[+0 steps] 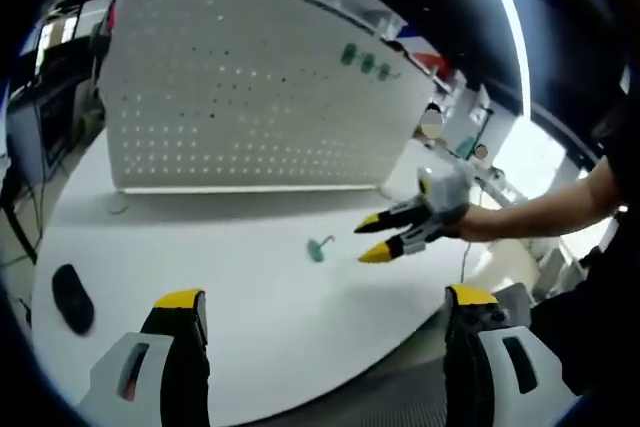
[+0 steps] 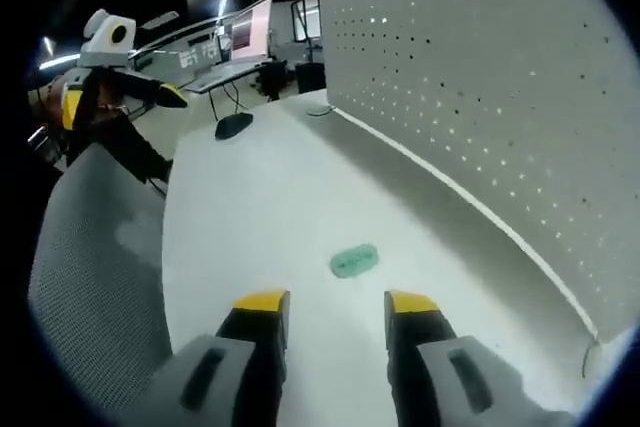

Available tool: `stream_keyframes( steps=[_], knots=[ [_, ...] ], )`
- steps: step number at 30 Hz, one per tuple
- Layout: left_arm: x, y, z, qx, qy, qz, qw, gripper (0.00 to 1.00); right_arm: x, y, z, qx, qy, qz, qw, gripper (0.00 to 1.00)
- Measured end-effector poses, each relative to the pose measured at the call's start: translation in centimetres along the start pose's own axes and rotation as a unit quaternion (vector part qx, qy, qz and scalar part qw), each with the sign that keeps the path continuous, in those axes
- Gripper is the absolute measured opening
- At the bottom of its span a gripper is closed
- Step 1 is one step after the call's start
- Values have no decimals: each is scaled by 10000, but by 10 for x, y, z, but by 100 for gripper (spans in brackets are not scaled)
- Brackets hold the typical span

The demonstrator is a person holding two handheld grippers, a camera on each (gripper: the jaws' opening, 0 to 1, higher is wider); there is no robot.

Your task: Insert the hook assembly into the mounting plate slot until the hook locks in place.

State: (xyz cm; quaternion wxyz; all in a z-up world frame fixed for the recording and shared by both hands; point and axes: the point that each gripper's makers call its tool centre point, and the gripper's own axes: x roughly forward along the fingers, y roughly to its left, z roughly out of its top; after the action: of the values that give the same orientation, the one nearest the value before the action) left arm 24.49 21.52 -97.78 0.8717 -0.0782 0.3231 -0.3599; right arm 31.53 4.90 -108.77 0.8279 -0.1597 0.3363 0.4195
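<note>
The hook assembly (image 1: 319, 247), a small green piece, lies flat on the white tabletop (image 1: 200, 247), out in front of the pegboard (image 1: 250, 87) and well apart from its foot. In the right gripper view the same hook assembly (image 2: 354, 260) sits just ahead of the right gripper (image 2: 336, 309), whose yellow-tipped jaws stand apart with nothing between them. In the left gripper view that right gripper (image 1: 368, 239) hovers just beside the piece, pointing at it, with a hand (image 1: 450, 202) behind it. The left gripper (image 1: 325, 299) is released too, its jaws wide and empty, held farther from the pegboard than the hook is. A few green pieces (image 1: 365, 62) already hang high on the pegboard, and a black mouse (image 1: 72, 297) lies well off to one side of it.

The step in hand looks like the pick-up. To do it well, I would bring the right gripper down so the jaws straddle the body of the piece squarely rather than its thin hooked end, which could twist in the grip. Close gently, since a flat light part on a smooth surface may skid away. The exact way the hook is turned is too small to tell, so it is worth checking before lifting toward the pegboard holes.
</note>
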Motion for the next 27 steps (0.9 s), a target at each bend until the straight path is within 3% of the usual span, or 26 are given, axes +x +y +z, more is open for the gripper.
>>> stream_keyframes(
  steps=[4,7,17,19,23,27],
  knots=[
    [3,1,-3,-38,53,0,10000,100,12,-6,5,-291,91,83,9995,32],
    [5,1,-6,-91,96,-11,9999,100,19,-11,10,-268,74,125,9995,30],
    [10,2,-2,-100,104,-21,9999,99,40,-18,2,-1046,479,359,9927,24],
    [10,2,-1,-105,98,-20,9999,99,43,-17,4,-1413,519,415,9877,22],
    [11,4,0,-124,106,-6,9999,99,49,-15,2,-1733,647,571,9811,19],
    [11,5,0,-138,122,8,9998,98,53,-16,1,-2294,784,626,9681,18]
  ],
)
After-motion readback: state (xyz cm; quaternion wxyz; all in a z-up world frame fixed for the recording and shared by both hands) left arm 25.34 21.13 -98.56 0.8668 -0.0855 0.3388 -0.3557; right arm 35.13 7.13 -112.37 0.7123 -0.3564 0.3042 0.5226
